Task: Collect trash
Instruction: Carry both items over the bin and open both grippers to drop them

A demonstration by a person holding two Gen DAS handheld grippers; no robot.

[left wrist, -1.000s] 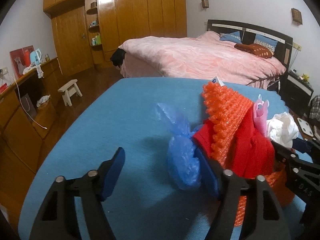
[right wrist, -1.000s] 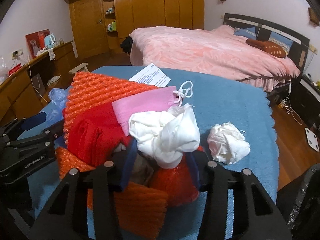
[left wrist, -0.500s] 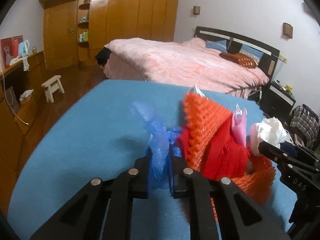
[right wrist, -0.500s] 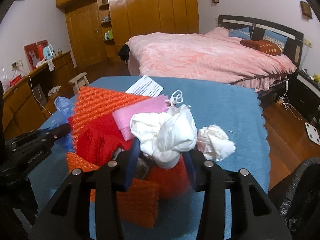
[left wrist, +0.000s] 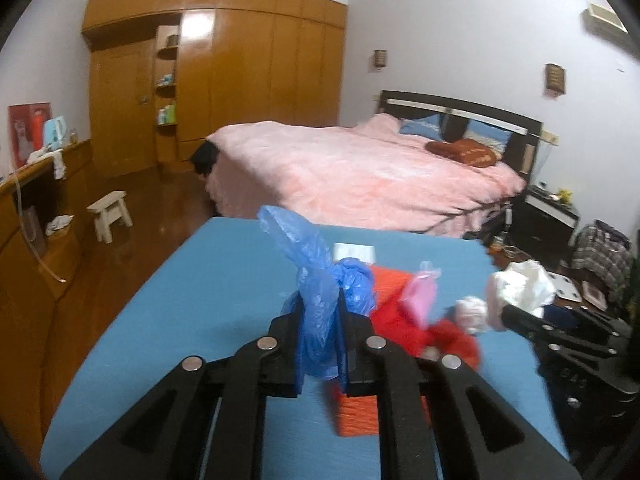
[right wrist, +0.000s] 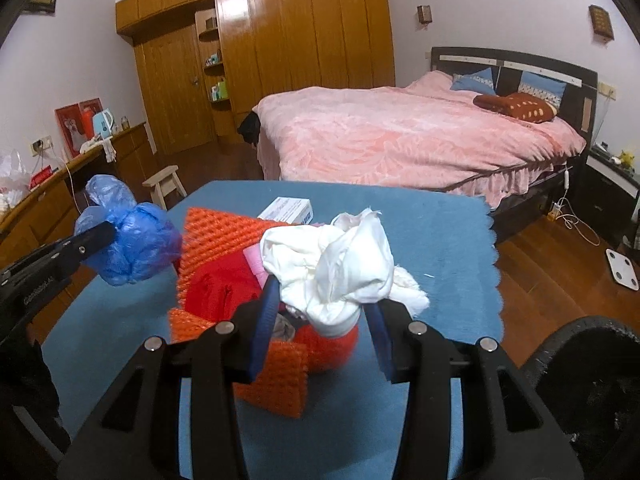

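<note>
My left gripper (left wrist: 319,306) is shut on a crumpled blue plastic bag (left wrist: 320,280) and holds it above the blue table (left wrist: 224,280). From the right wrist view the same blue bag (right wrist: 132,244) hangs at the left gripper (right wrist: 100,234), left of the pile. My right gripper (right wrist: 324,300) is shut on a white crumpled wad (right wrist: 336,264), raised over the pile. On the table below lie an orange bubble sheet (right wrist: 220,228), a red bag (right wrist: 220,288), a pink piece (right wrist: 253,259) and a white tissue ball (right wrist: 410,290).
A small white box (right wrist: 288,210) lies on the table's (right wrist: 440,232) far side. A black trash bag (right wrist: 580,380) gapes at the lower right, beside the table. Beyond stand a pink bed (right wrist: 400,136), a wooden stool (right wrist: 164,184) and a wardrobe (right wrist: 280,60).
My left gripper closed on the blue bag and lifted it off the table. My right gripper rose with the white wad, so the pile sits lower in both views.
</note>
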